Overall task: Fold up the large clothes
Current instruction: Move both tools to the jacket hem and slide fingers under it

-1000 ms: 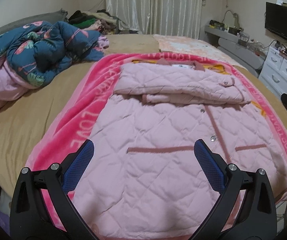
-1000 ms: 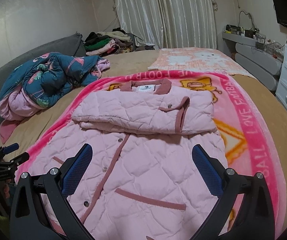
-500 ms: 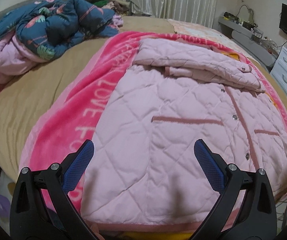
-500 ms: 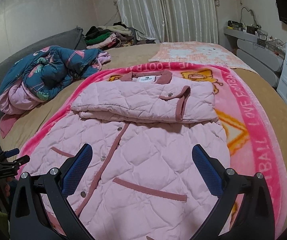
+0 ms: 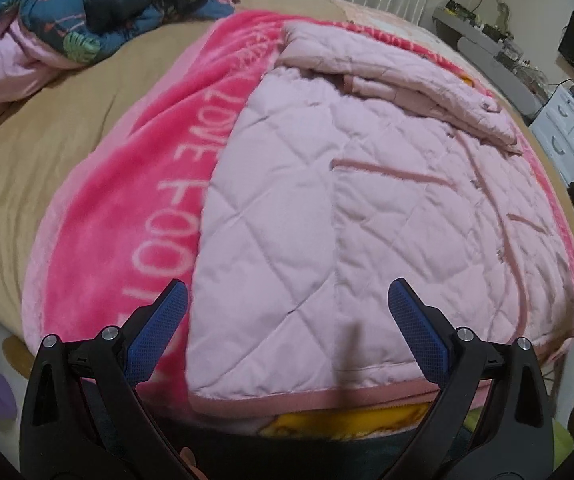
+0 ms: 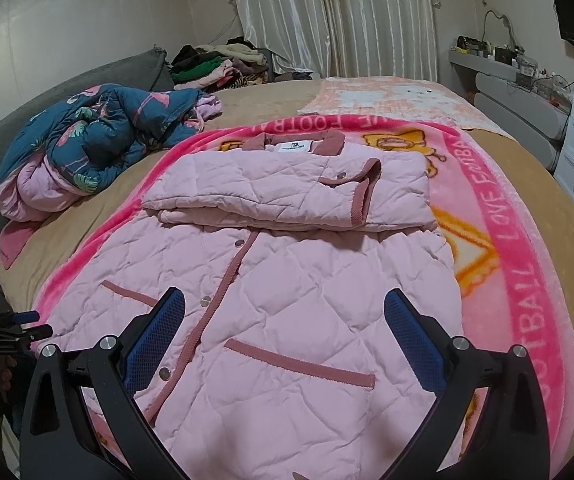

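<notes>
A pale pink quilted coat with dusty-rose trim point(image 6: 307, 280) is seen spread front-up on a bright pink plush blanket with pale lettering point(image 6: 527, 240), which is laid over a bed with a tan cover point(image 6: 247, 96). The coat's sleeves are folded across its chest, just below the collar, so that a flat band is formed over the upper body. The coat's hem lies at the blanket's near edge, with the lower left corner of the hem nearest the left gripper point(image 5: 287, 320).

The left gripper is held low over that corner; its blue-padded fingers point(image 5: 159, 332) are spread wide and nothing is held between them. Whether the pads touch the fabric cannot be told. The right gripper point(image 6: 287, 332) is held above the coat's lower front, near the snap placket and a slanted pocket welt; its fingers point(image 6: 415, 344) are likewise spread wide and nothing is gripped.

A crumpled dark blue floral quilt with a pink lining point(image 6: 95, 144) is heaped on the bed, well apart from the coat on its left.
</notes>
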The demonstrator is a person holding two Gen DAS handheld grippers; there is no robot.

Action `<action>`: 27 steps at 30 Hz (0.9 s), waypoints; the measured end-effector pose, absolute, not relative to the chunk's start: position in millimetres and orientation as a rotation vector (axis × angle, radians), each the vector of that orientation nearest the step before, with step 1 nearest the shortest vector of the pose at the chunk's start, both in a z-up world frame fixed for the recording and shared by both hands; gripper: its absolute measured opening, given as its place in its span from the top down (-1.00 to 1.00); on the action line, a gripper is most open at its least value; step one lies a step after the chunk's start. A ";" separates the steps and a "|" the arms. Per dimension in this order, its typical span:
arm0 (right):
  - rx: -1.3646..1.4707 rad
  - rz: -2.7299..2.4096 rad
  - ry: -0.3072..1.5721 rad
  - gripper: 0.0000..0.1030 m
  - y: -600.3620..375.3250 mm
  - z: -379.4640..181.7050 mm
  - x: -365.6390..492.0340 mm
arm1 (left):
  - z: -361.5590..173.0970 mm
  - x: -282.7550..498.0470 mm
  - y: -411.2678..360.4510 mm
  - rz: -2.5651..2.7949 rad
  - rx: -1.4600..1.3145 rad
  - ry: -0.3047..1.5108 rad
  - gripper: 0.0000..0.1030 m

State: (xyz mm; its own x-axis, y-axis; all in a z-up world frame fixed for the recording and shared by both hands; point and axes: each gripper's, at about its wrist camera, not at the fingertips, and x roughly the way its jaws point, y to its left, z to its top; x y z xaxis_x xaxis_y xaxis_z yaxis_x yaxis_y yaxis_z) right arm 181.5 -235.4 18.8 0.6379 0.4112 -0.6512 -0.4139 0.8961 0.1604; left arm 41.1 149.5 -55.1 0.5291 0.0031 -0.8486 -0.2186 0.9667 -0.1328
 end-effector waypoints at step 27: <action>0.022 0.363 1.051 -0.92 -327.0 -50.8 143.3 | -104.0 74.0 150.3 0.053 -0.306 1.193 -0.61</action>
State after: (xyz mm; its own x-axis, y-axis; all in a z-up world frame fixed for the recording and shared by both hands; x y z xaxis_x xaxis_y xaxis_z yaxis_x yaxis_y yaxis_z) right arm 143.3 -327.0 -50.8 0.4428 0.3035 -0.8437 -0.2823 0.9403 0.1901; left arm 74.0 150.3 -104.0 0.3726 -0.1203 -0.9202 -0.2009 0.9576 -0.2066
